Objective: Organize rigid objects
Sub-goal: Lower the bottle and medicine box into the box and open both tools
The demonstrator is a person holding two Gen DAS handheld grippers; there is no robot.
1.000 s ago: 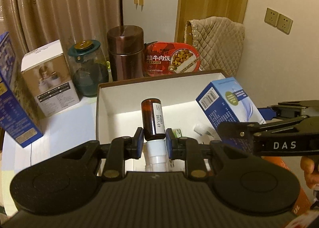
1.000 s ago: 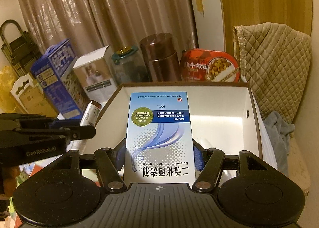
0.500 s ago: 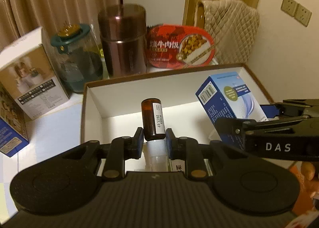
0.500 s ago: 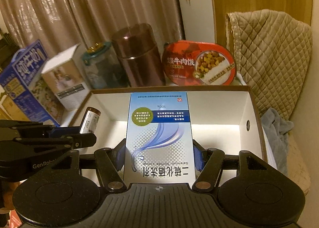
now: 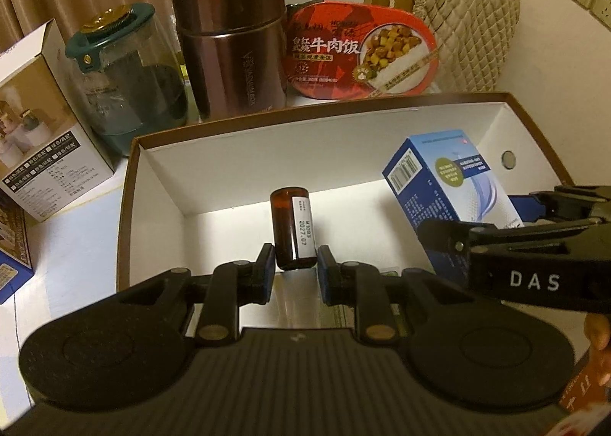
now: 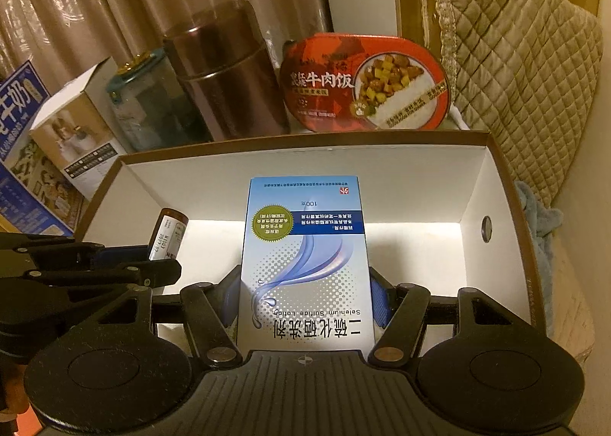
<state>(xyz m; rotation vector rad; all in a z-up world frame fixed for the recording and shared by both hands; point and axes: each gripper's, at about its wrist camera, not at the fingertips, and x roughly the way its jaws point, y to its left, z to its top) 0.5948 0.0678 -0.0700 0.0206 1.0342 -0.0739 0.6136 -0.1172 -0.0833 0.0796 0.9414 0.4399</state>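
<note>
While the left hand-held gripper (image 5: pixel 294 273) is clamped on a brown bottle (image 5: pixel 293 233) and the right hand-held gripper (image 6: pixel 305 302) grips a blue carton (image 6: pixel 305 264), both items hang over the open white box (image 5: pixel 244 168). Behind it on the tabletop (image 5: pixel 76 245) stand a glass jar (image 5: pixel 126 81), brown flask (image 5: pixel 229 39) and red meal tray (image 5: pixel 359 50).

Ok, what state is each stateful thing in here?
Left gripper: shut on the brown bottle.
Right gripper: shut on the blue box.
Cardboard box: open-topped, both items held above it.
Glass jar: lid on.
Brown canister: lid on.
</note>
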